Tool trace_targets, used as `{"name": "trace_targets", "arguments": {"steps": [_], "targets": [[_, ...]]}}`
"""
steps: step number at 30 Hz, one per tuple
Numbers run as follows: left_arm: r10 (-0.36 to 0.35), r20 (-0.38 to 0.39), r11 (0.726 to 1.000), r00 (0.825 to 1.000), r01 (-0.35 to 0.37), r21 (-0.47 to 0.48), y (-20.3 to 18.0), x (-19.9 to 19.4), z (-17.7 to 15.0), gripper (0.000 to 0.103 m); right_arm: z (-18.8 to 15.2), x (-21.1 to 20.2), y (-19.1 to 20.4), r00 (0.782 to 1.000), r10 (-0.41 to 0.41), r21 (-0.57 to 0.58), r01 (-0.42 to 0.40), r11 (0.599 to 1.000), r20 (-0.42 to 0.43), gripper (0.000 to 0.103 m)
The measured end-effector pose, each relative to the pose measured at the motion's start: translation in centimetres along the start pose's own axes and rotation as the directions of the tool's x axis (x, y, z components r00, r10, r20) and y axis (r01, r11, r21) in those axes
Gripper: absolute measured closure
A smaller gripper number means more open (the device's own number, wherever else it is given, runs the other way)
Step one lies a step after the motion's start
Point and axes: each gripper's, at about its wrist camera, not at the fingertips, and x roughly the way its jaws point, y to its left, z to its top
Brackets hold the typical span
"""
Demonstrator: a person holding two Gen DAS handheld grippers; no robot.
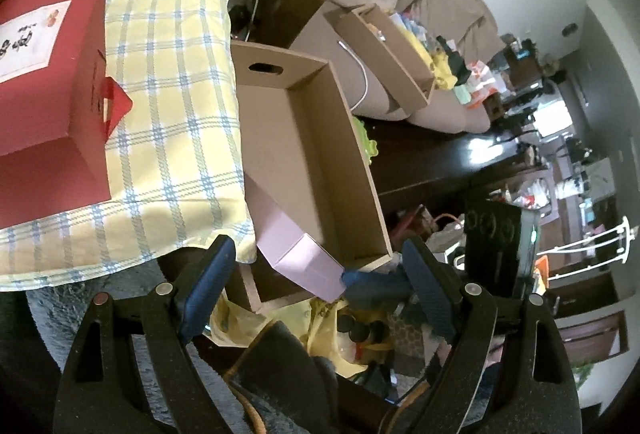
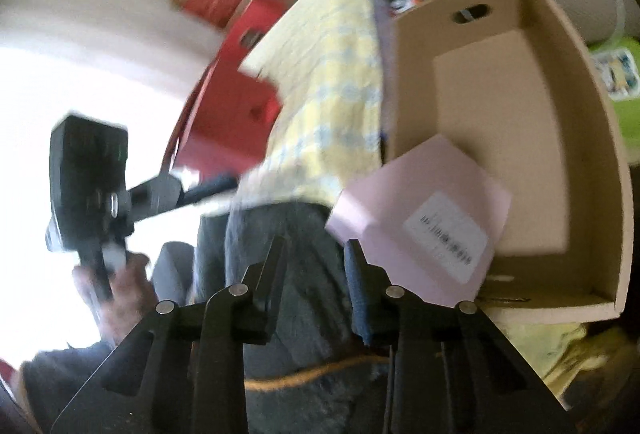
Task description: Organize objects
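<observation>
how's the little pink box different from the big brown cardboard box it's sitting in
The pink box is much smaller than the brown cardboard box. The pink box is closed and bears a white label; the brown box is open-topped with a handle slot. The pink box leans tilted over the brown box's rim, while the brown box lies flat. Both are rectangular cardboard.

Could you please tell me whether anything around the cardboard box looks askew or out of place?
Yes. The pink box sits crooked, propped over the near corner of the open cardboard box and partly hanging outside it rather than lying flat on the bottom. The cardboard box itself leans against the yellow plaid cushion.
</observation>
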Motion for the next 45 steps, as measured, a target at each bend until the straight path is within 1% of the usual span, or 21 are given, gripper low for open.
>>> {"name": "trace_targets", "arguments": {"steps": [3, 4, 5, 6, 9, 12, 14, 16, 17, 18, 21, 23, 25, 29, 34, 36, 38, 40, 43, 44, 45], "targets": [[0.002, -0.007, 1.0, 1.0, -0.002, -0.002, 0.1, 0.2, -0.1, 0.019, -0.3, 2.8, -0.7, 0.988, -0.129, 0.007, 0.131, 0.991, -0.088, 0.073], [0.003, -0.009, 1.0, 1.0, -0.003, -0.001, 0.1, 0.4, -0.1, 0.019, -0.1, 3.6, -1.6, 0.985, -0.142, 0.04, 0.146, 0.988, -0.099, 0.096], [0.004, -0.012, 1.0, 1.0, -0.004, 0.0, 0.0, 0.5, -0.2, 0.019, 0.0, 4.2, -2.4, 0.987, -0.121, 0.077, 0.13, 0.989, -0.104, 0.103], [0.006, -0.015, 1.0, 1.0, -0.006, 0.002, 0.0, 0.5, -0.3, 0.019, 0.2, 4.7, -2.8, 0.993, -0.074, 0.1, 0.083, 0.991, -0.095, 0.103], [0.007, -0.02, 1.0, 1.0, -0.007, 0.009, -0.2, 0.6, -0.4, 0.019, 0.4, 5.9, -2.9, 0.994, -0.062, 0.11, 0.072, 0.991, -0.09, 0.103], [0.01, -0.019, 1.0, 1.0, -0.009, 0.006, -0.3, 0.6, -0.5, 0.019, 0.4, 7.1, -2.4, 0.981, -0.155, 0.068, 0.164, 0.984, -0.12, 0.103], [0.01, -0.021, 1.0, 1.0, -0.01, 0.003, -0.3, 0.7, -0.5, 0.019, 0.4, 8.1, -3.2, 0.947, -0.286, 0.07, 0.298, 0.952, -0.143, 0.1], [0.009, -0.024, 1.0, 1.0, -0.009, 0.002, -0.2, 0.7, -0.5, 0.019, 0.3, 8.7, -4.8, 0.9, -0.403, 0.104, 0.422, 0.901, -0.166, 0.092], [0.008, -0.023, 1.0, 1.0, -0.008, 0.002, -0.1, 0.6, -0.5, 0.019, 0.0, 8.7, -5.5, 0.885, -0.43, 0.122, 0.454, 0.883, -0.179, 0.091], [0.009, -0.022, 1.0, 1.0, -0.009, 0.003, -0.1, 0.6, -0.5, 0.019, -0.1, 8.7, -6.1, 0.882, -0.432, 0.138, 0.46, 0.877, -0.19, 0.091], [0.032, -0.003, 0.999, 0.999, -0.032, 0.01, 0.0, 0.4, -0.3, 0.019, -0.2, 7.6, -6.2, 0.898, -0.408, 0.156, 0.433, 0.888, -0.165, 0.09], [0.055, 0.014, 0.998, 0.998, -0.055, 0.017, 0.0, 0.2, -0.2, 0.019, 0.0, 6.4, -5.8, 0.906, -0.403, 0.162, 0.42, 0.893, -0.127, 0.081], [0.068, 0.026, 0.997, 0.997, -0.069, 0.023, 0.0, -0.1, 0.0, 0.019, 0.1, 5.3, -5.5, 0.908, -0.408, 0.169, 0.419, 0.892, -0.098, 0.08], [0.134, 0.075, 0.988, 0.988, -0.139, 0.064, -0.6, -0.7, 0.0, 0.019, -0.1, 2.5, -4.6, 0.877, -0.48, 0.184, 0.478, 0.859, -0.033, 0.076], [0.208, 0.184, 0.962, 0.961, -0.235, 0.14, -2.1, -1.9, -0.3, 0.019, 0.9, -0.9, -2.1, 0.839, -0.535, 0.182, 0.513, 0.839, 0.098, 0.062], [0.218, 0.227, 0.952, 0.949, -0.258, 0.165, -2.7, -2.6, -0.4, 0.014, 1.4, -1.7, -1.2, 0.818, -0.556, 0.178, 0.531, 0.828, 0.148, 0.057], [0.24, 0.285, 0.938, 0.928, -0.298, 0.179, -3.2, -3.5, -0.5, 0.011, 1.7, -3.0, -0.2, 0.786, -0.593, 0.168, 0.569, 0.805, 0.177, 0.047], [0.266, 0.356, 0.921, 0.896, -0.345, 0.179, -3.7, -4.5, -0.7, 0.011, 1.8, -3.8, 0.9, 0.753, -0.628, 0.157, 0.608, 0.778, 0.199, 0.045], [0.274, 0.441, 0.908, 0.854, -0.381, 0.172, -4.1, -6.0, -0.9, 0.009, 1.9, -5.2, 2.9, 0.728, -0.636, 0.149, 0.621, 0.77, 0.255, 0.035], [0.273, 0.46, 0.907, 0.845, -0.385, 0.169, -4.2, -6.4, -0.9, 0.001, 1.9, -5.4, 3.2, 0.719, -0.637, 0.147, 0.624, 0.768, 0.277, 0.03], [0.272, 0.486, 0.906, 0.831, -0.392, 0.163, -4.2, -7.0, -1.0, 0.0, 1.9, -5.8, 3.8, 0.703, -0.643, 0.145, 0.633, 0.761, 0.304, 0.028]]}}
